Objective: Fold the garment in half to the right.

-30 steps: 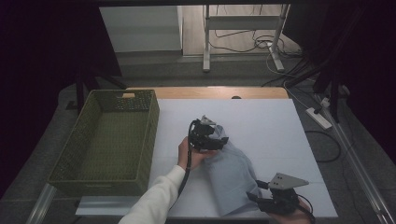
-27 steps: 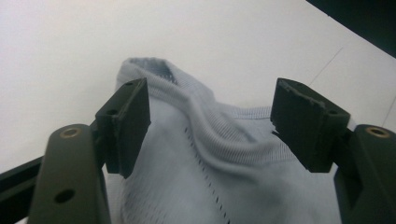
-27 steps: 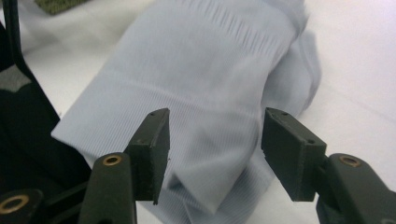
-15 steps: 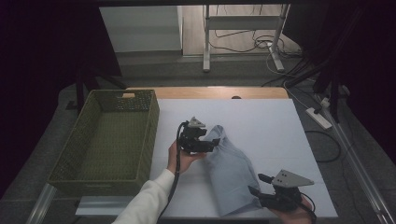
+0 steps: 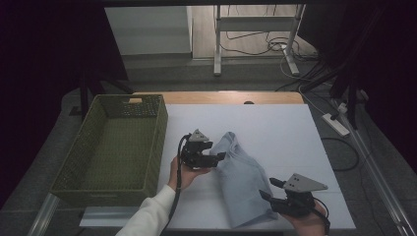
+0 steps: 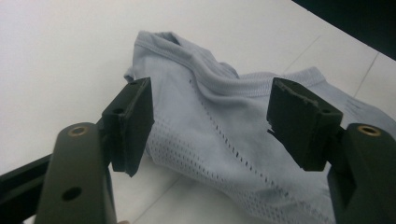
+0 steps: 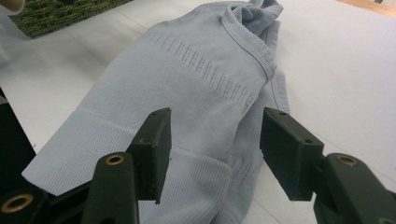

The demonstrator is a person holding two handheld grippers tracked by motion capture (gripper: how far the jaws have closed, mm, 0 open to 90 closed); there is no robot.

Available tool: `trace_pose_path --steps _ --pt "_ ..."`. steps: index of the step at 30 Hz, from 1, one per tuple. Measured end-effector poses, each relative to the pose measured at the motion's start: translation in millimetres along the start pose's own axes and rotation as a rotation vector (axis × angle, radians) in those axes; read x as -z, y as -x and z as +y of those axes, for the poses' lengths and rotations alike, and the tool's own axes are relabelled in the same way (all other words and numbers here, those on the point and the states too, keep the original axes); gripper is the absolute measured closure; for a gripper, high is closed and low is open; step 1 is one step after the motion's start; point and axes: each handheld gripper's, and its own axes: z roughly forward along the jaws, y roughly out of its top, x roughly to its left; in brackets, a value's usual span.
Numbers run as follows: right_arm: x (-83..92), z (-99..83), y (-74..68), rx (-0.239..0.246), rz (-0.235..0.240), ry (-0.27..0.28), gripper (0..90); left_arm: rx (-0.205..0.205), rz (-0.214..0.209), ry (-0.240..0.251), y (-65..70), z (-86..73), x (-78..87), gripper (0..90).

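High view: a pale blue garment (image 5: 243, 182) lies on the white table (image 5: 295, 132), right of the green woven basket (image 5: 115, 142) and apart from it. Its long axis runs on a diagonal, from a narrow bunched end at upper left to a broad end at the near edge, lower right. The left gripper (image 5: 216, 158) sits at the garment's upper left edge, jaws pointing right toward the cloth. The right gripper (image 5: 268, 189) is at the near right corner of the garment, jaws pointing up-left along it (grey three-cornered plate on top).

Left gripper view: jaws spread wide, nothing between the pads; the folded garment (image 6: 224, 126) lies just beyond them, seamed edge and perforated knit facing the camera.

Right gripper view: jaws also parted, pads (image 7: 156, 144) clear of each other. The garment's (image 7: 187, 79) ribbed hem end lies below and between them; whether a pad touches the cloth is hard to tell. The bunched end points away, toward the far side.
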Motion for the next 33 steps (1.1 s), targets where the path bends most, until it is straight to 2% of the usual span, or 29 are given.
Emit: trace_pose_path --steps 15,26,33 --pt "-13.0 9.5 2.9 0.000 0.003 0.000 44.1 -0.012 0.001 0.002 0.5 -15.4 16.9 31.9" --pt "-15.6 14.5 10.3 -0.011 -0.007 0.012 45.1 -0.023 -0.019 -0.027 3.9 -23.9 18.5 31.2" --pt "-20.9 24.8 18.2 -0.023 -0.017 0.027 45.1 -0.030 -0.026 -0.036 5.7 -27.0 20.3 30.8"
